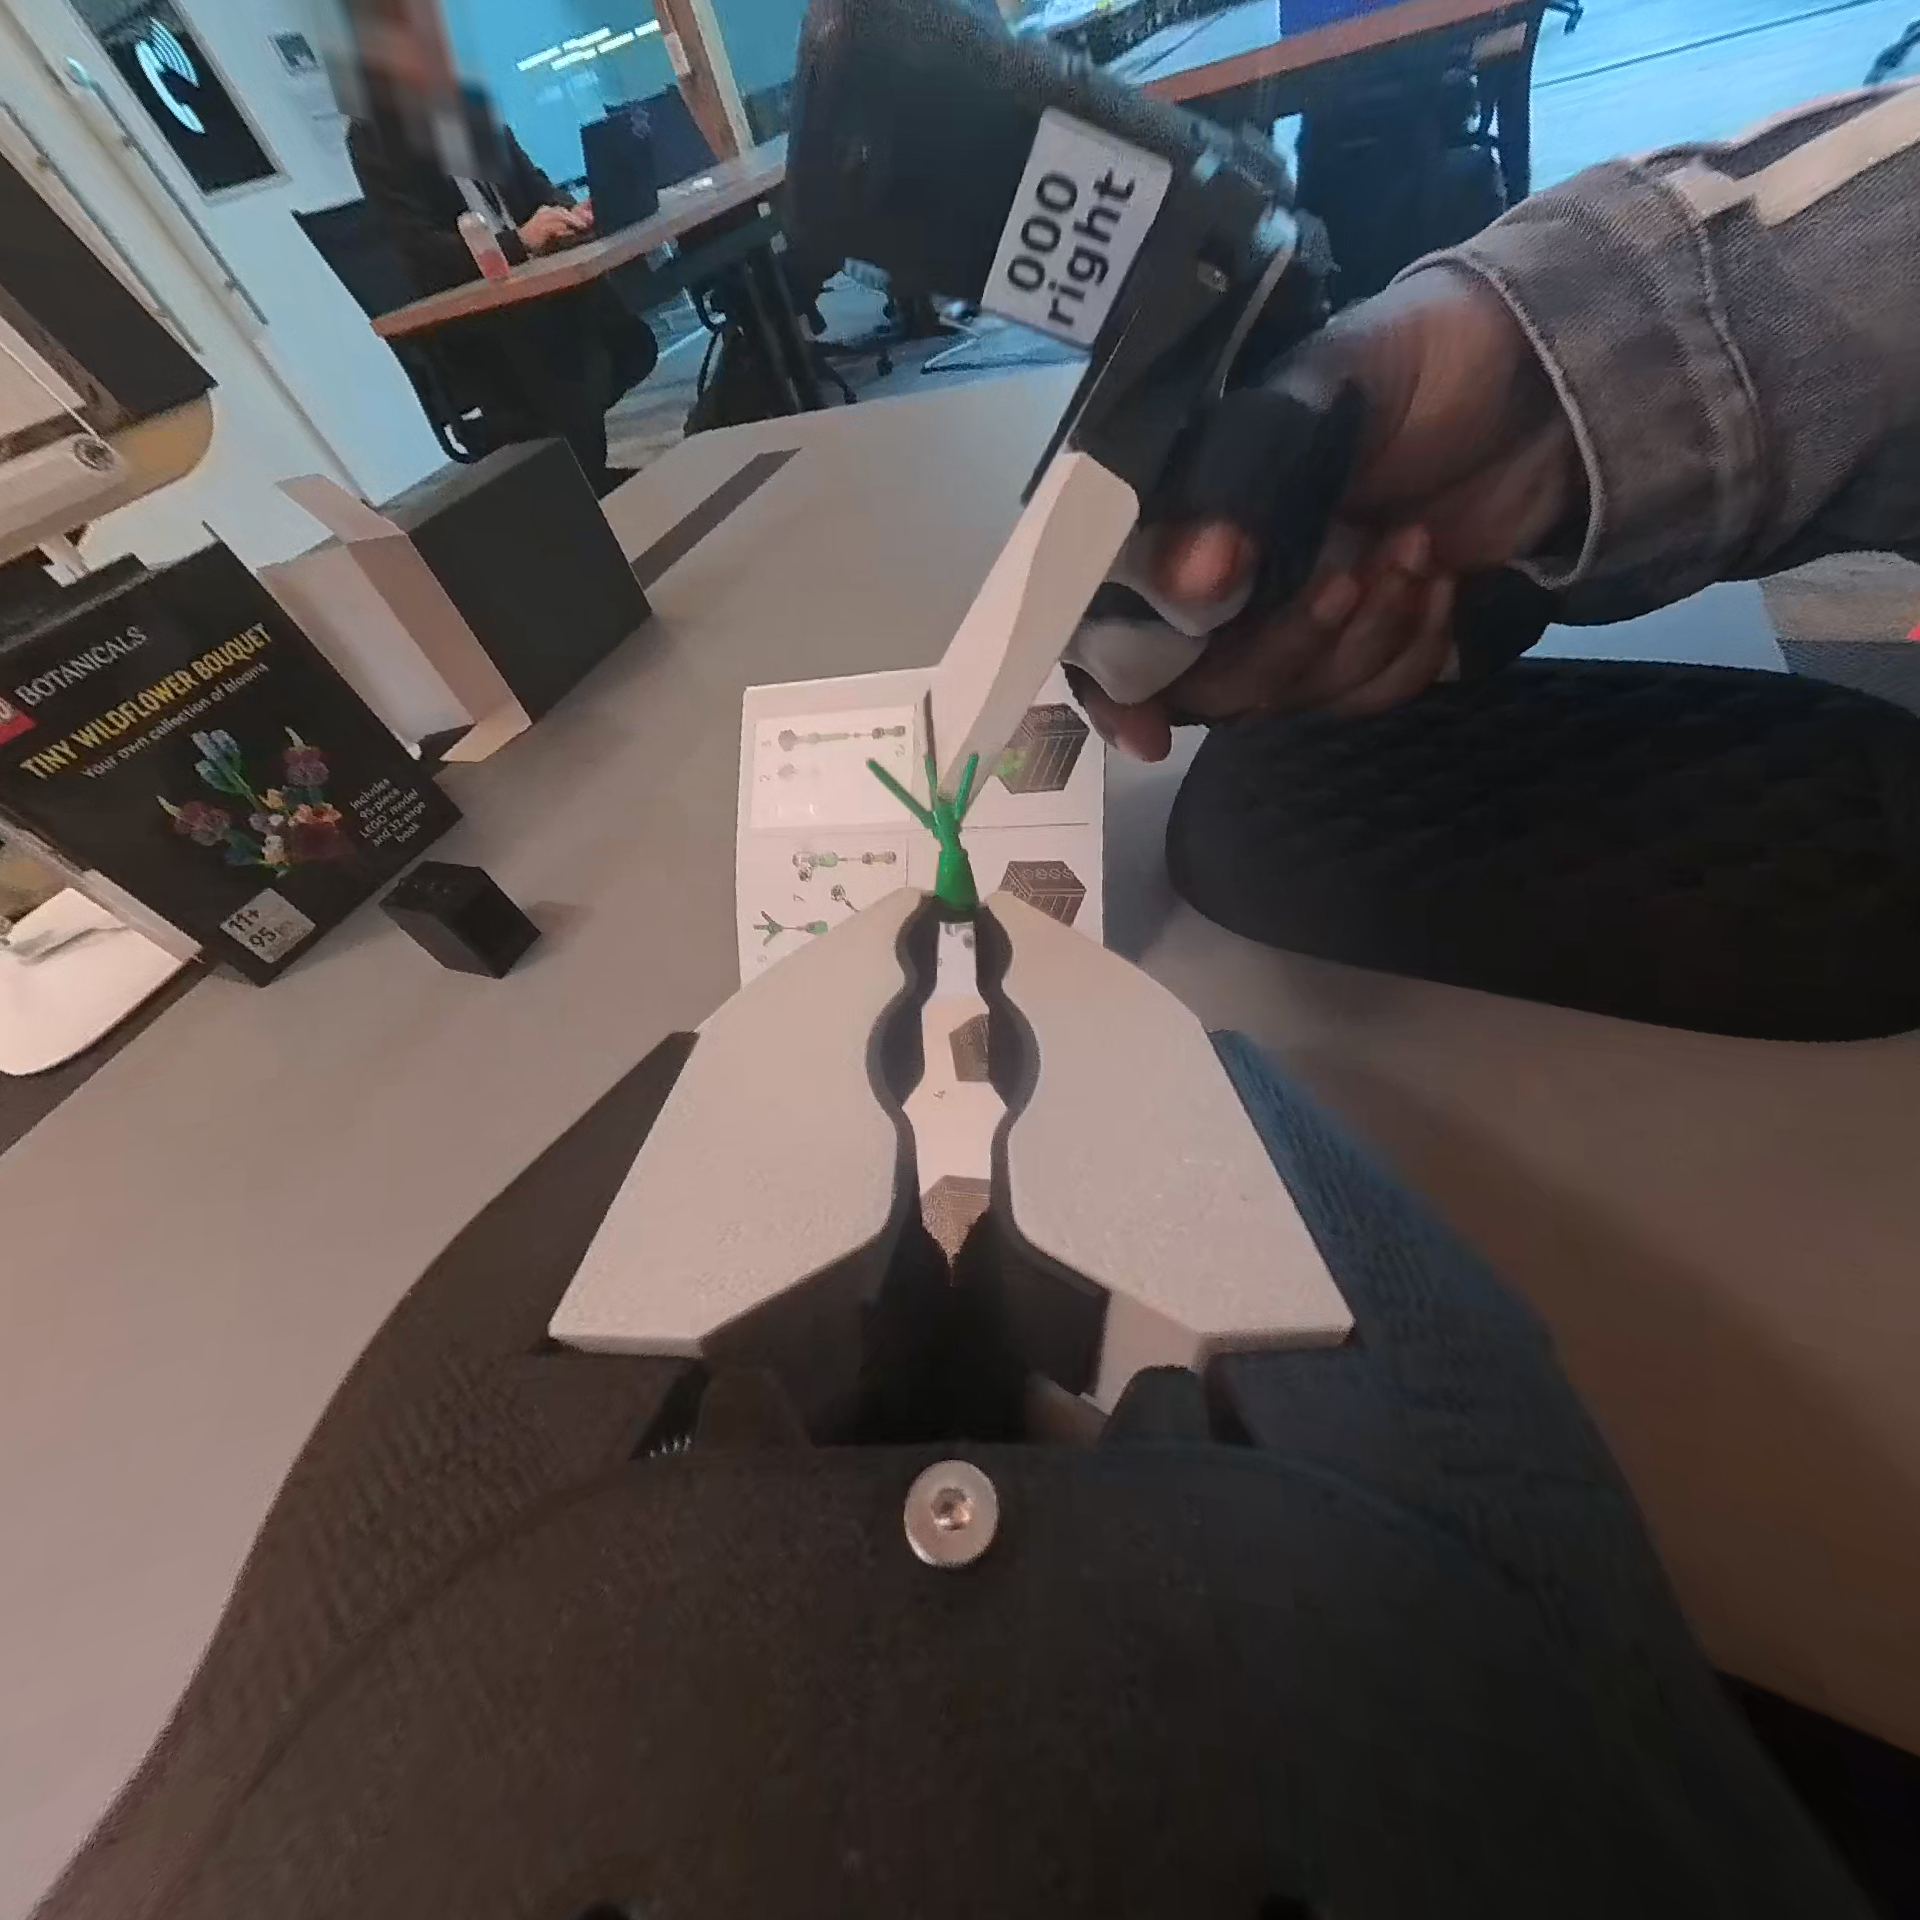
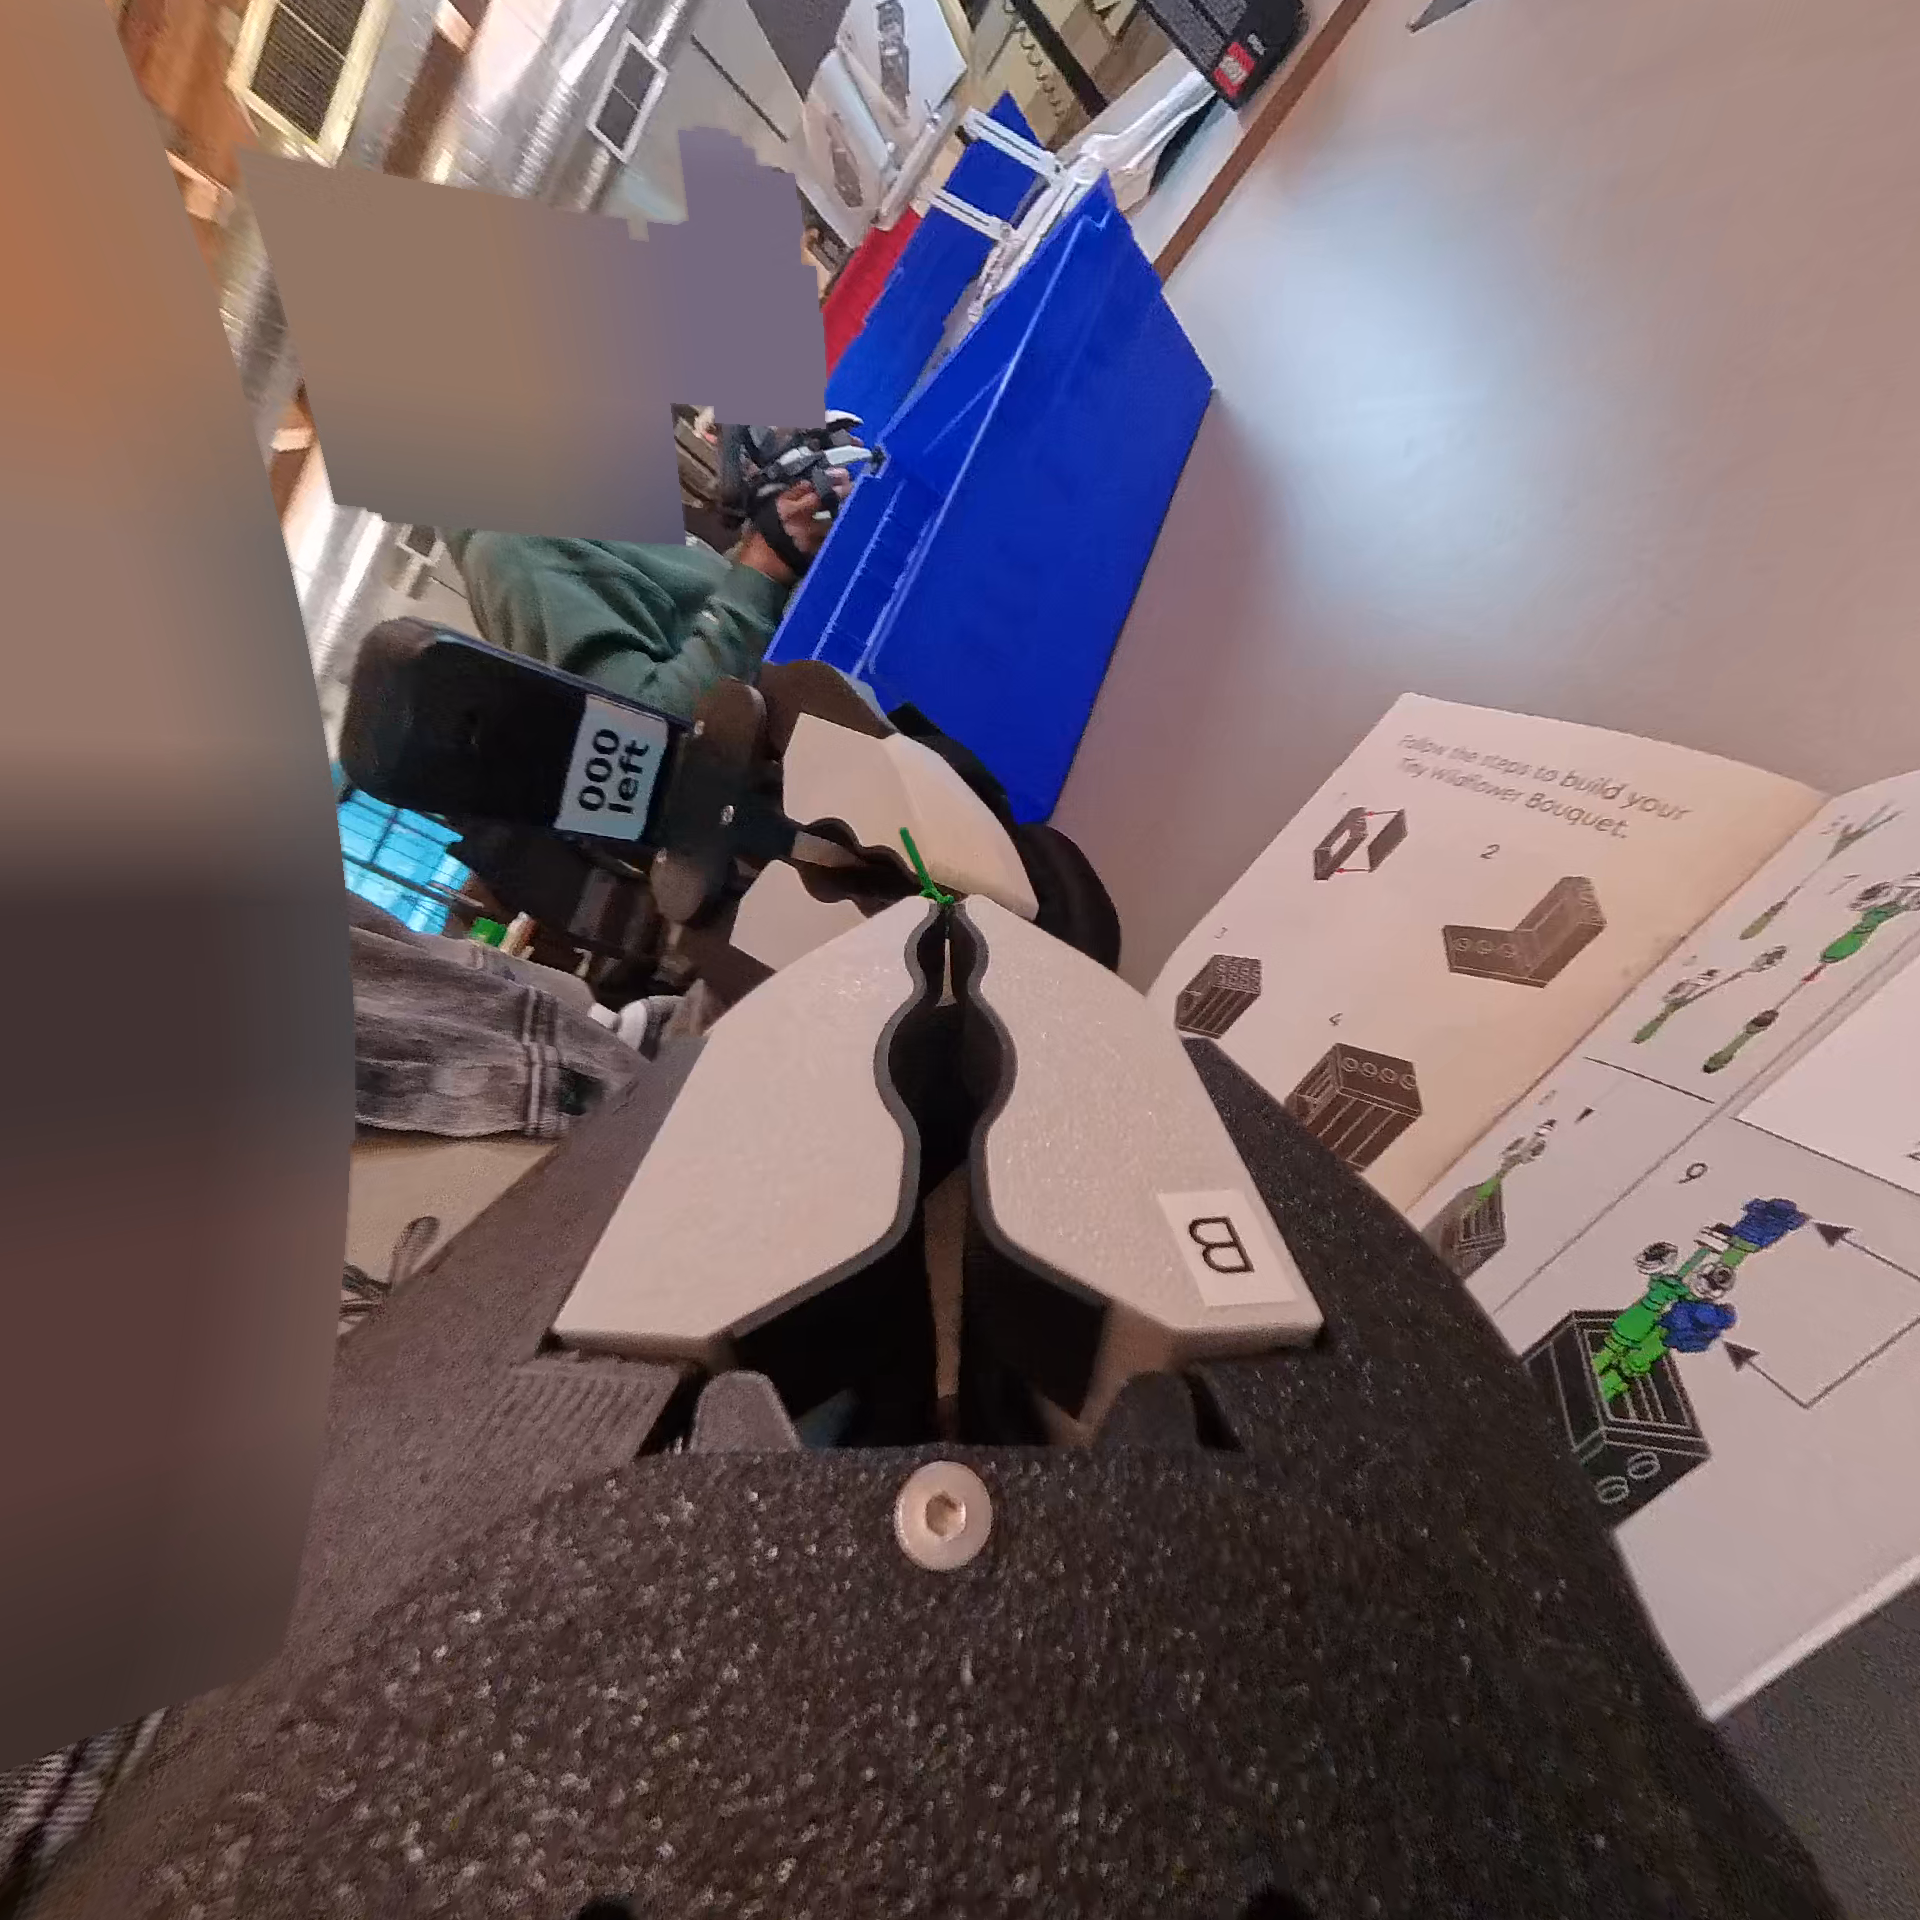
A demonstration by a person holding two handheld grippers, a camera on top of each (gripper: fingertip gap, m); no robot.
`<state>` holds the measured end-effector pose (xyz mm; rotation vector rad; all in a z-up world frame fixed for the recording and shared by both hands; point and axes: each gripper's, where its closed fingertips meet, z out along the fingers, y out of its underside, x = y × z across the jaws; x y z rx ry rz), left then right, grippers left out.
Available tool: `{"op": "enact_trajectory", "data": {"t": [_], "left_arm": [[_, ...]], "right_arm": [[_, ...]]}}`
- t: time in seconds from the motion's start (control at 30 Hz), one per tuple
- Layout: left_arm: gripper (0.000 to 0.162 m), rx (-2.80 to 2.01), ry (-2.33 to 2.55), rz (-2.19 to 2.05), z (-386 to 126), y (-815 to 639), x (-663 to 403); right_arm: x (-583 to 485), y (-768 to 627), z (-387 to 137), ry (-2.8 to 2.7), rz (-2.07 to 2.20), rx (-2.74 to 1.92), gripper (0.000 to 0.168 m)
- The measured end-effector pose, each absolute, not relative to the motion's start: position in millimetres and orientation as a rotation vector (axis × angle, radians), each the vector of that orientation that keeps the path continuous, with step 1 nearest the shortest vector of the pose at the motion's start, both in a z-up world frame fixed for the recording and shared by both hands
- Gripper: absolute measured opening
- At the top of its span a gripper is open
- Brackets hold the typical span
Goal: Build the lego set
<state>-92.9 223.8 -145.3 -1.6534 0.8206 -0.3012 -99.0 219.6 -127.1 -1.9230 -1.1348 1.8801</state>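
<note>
A small green plant stem piece [image 1: 948, 868] with three thin prongs is held in the air over the open instruction booklet [image 1: 831, 769]. My left gripper [image 1: 951, 906] is shut on its thick base. My right gripper [image 1: 932, 743] comes down from the upper right, and its tips close on the middle prong. In the right wrist view my right gripper [image 2: 945, 909] is shut with a bit of the green piece [image 2: 920, 868] at its tips. The left gripper [image 2: 977, 883] sits just behind it. The grip points are partly hidden by the fingers.
A small black brick box [image 1: 457, 920] and the black set box [image 1: 208, 769] stand at the left on the grey table [image 1: 260, 1143]. Behind them are a white open carton [image 1: 395, 613] and a black block [image 1: 520, 561]. Blue bins [image 2: 987, 520] stand beyond the booklet [image 2: 1558, 1039]. People sit in the background. The grippers are tip to tip, or close to it.
</note>
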Motion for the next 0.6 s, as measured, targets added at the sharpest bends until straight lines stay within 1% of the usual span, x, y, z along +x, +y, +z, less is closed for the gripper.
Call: {"op": "enact_trajectory", "data": {"t": [0.23,0.4,0.6], "left_arm": [[0.007,-1.761,0.847,-0.356,-162.3,223.4,-90.3],[0.007,-1.73,0.802,-0.412,-155.1,222.8,-91.8],[0.007,-1.737,0.791,-0.417,-155.6,222.8,-92.6]], "right_arm": [[-97.2,221.7,-142.2,-1.235,1.621,-1.91,0.0],[-97.5,221.4,-137.4,-1.106,1.776,-1.907,0.0],[-98.8,221.9,-138.1,-1.052,1.809,-1.89,0.0]]}}
